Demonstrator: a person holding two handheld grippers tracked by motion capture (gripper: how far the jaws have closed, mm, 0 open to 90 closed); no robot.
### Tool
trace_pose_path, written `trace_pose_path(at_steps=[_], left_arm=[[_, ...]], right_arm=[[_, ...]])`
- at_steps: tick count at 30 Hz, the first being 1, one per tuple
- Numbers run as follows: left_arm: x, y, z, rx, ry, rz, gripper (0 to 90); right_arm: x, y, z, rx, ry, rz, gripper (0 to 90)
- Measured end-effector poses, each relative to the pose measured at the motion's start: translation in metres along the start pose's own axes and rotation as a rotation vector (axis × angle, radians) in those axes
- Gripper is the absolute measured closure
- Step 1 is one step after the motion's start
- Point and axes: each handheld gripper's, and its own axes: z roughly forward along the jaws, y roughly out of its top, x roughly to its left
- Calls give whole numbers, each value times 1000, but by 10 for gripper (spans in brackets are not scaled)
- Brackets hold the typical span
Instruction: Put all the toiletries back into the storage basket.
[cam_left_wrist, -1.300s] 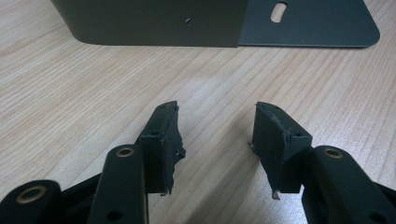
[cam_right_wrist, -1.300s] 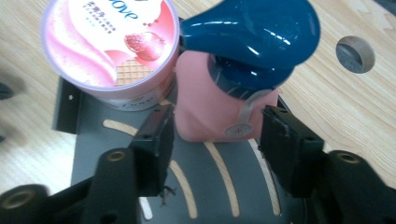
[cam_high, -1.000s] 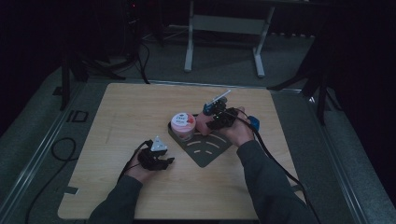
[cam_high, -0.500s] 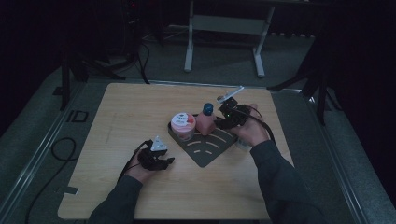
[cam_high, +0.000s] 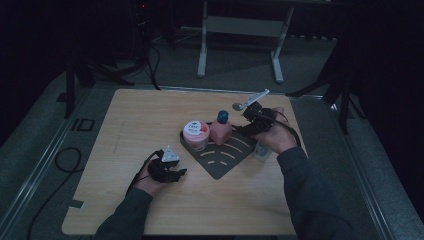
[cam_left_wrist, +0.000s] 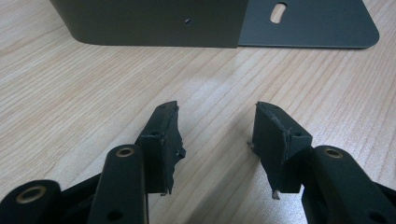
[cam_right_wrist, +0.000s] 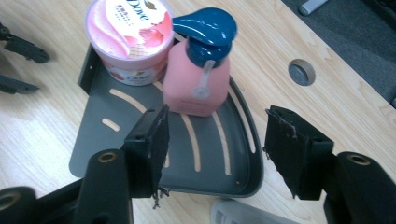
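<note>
Two grippers, both empty: right gripper (cam_high: 248, 120), jaws just been opening w/ nothing between, hangs beside the pink pump bottle (cam_right_wrist: 198, 77) standing on the grey corner tray (cam_right_wrist: 243, 163) by the Dove tub (cam_right_wrist: 128, 39). Left gripper (cam_high: 170, 172) rests agape. Best: withdraw straight, don't clip the pump.

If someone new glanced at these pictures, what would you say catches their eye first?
Probably the pink pump bottle with its blue top, standing on the dark grey corner tray close beside a pink Dove tub at mid-table. The right gripper hangs open just short of the bottle, nothing between its jaws.
</note>
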Motion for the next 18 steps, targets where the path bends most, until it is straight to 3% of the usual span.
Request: trace_pose_path(at_steps=[9, 18], left_arm=[[0, 0, 0, 0, 0, -1, 505], [0, 0, 0, -1, 0, -1, 505]], right_arm=[[-12, -5, -6, -18, 3, 21, 284], [-34, -13, -16, 7, -64, 71, 296]])
